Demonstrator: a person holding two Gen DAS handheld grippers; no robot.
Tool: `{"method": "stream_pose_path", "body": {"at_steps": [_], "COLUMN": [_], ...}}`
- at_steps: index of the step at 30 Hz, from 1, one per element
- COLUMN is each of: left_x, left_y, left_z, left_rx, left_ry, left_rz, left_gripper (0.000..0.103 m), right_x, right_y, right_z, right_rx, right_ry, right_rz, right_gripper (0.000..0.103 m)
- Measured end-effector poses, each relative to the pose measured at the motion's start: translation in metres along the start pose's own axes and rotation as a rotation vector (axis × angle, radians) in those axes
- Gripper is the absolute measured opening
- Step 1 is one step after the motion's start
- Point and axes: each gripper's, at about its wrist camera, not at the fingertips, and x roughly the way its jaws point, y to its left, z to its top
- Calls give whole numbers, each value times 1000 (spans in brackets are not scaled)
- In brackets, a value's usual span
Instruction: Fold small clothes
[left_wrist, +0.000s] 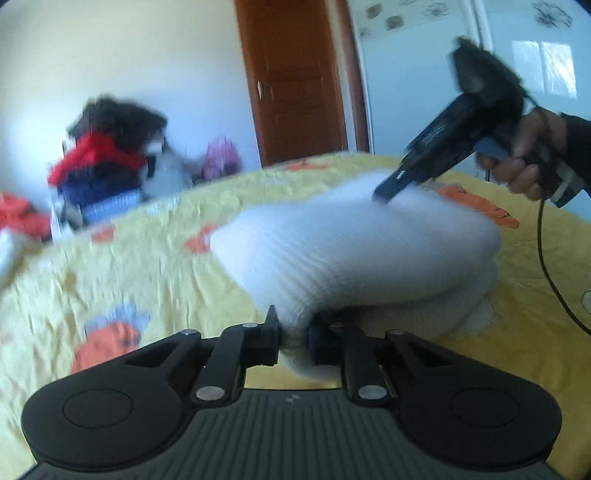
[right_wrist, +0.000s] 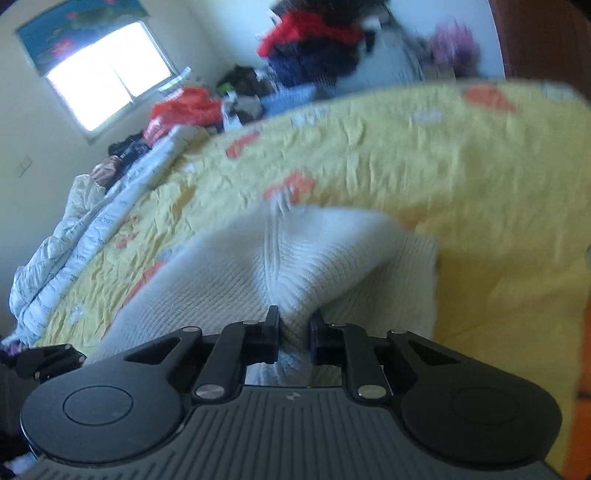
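Two tongs grip one white knit garment (left_wrist: 354, 251) over a bed (left_wrist: 155, 266) spread with a yellow sheet printed with orange shapes. Beyond the bed's far edge stands a blurred heap of clothes (left_wrist: 99, 162) in red, dark blue and black, and in the left wrist view a brown door (left_wrist: 295, 81) rises behind it.

The garment lies partly on the sheet, partly lifted — a folded lower layer rests flat while the upper layer arches above it. In the left wrist view its long axis runs from the near left tongs (left_wrist: 293, 334) up and to the right, toward the right tongs (left_wrist: 384, 194), which a hand (left_wrist: 528, 162) holds from the right side. Both are shut tight on bunched knit: the left on a near corner, the right (right_wrist: 293, 328) on a ridge of fabric that rises in a raised seam away from its jaws. Motion blur softens most edges.
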Motion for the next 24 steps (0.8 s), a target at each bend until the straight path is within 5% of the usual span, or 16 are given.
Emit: {"method": "stream_pose_path", "body": {"at_steps": [2, 6, 14, 17, 22, 24], "left_x": [10, 8, -41, -43, 16, 40], "left_y": [3, -10, 25, 31, 13, 3], "left_z": [-16, -24, -1, 23, 44, 42], "left_rx": [11, 66, 0, -63, -34, -20], "left_ry": [49, 41, -41, -134, -109, -57], "left_rz": [13, 60, -141, -126, -124, -118], "left_gripper": [11, 11, 14, 20, 22, 28], "right_x": [16, 11, -45, -43, -3, -5], "right_y": [-18, -26, -2, 6, 15, 24], "right_z": [-12, -31, -42, -42, -53, -53], "right_rx": [53, 145, 149, 145, 91, 60], "right_ry": [71, -9, -137, -125, 9, 9], "right_rz": [-8, 43, 30, 14, -87, -21], "right_gripper": [17, 40, 62, 69, 63, 20]}}
